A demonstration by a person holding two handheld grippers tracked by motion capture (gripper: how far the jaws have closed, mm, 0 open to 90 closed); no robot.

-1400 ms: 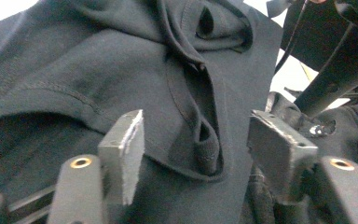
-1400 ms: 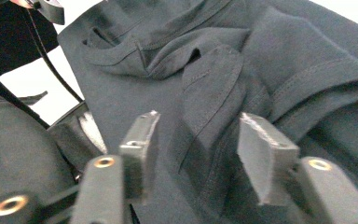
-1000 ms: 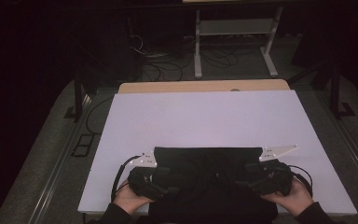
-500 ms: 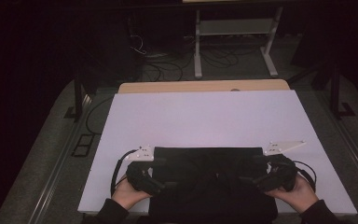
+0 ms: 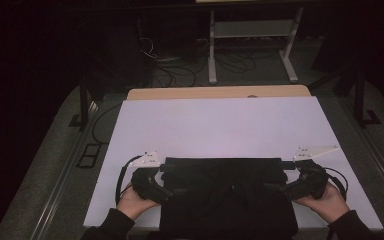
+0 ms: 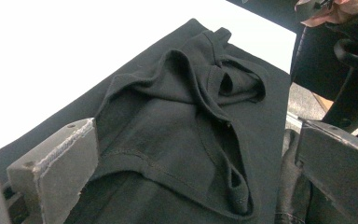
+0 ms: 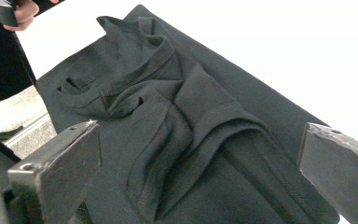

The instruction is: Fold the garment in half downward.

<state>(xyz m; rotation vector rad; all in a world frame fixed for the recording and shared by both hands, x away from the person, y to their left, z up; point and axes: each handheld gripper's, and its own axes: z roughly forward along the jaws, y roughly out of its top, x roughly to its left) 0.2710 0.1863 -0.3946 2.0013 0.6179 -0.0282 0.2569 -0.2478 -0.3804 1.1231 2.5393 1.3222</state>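
A white table (image 5: 220, 125) is seen under the high view, its far edge backed by a strip of light wood (image 5: 215, 92). The room beyond is dark; a grey floor, loose cables (image 5: 180, 70) and a white metal stand (image 5: 252, 45) are made out behind the table.

A black garment (image 5: 225, 195) is laid flat at the near edge of the table, midway between left and right, with folds and hemmed openings bunched on top of it, as shown in both gripper views (image 6: 182, 121). Nothing else is set on the white surface.

The left gripper (image 5: 162, 172) is held low at the garment's left edge and the right gripper (image 5: 285, 172) at its right edge, each in a hand entering from the near side. Both have just been opened: the jaws are spread wide, released, with cloth lying beneath them but nothing pinched.
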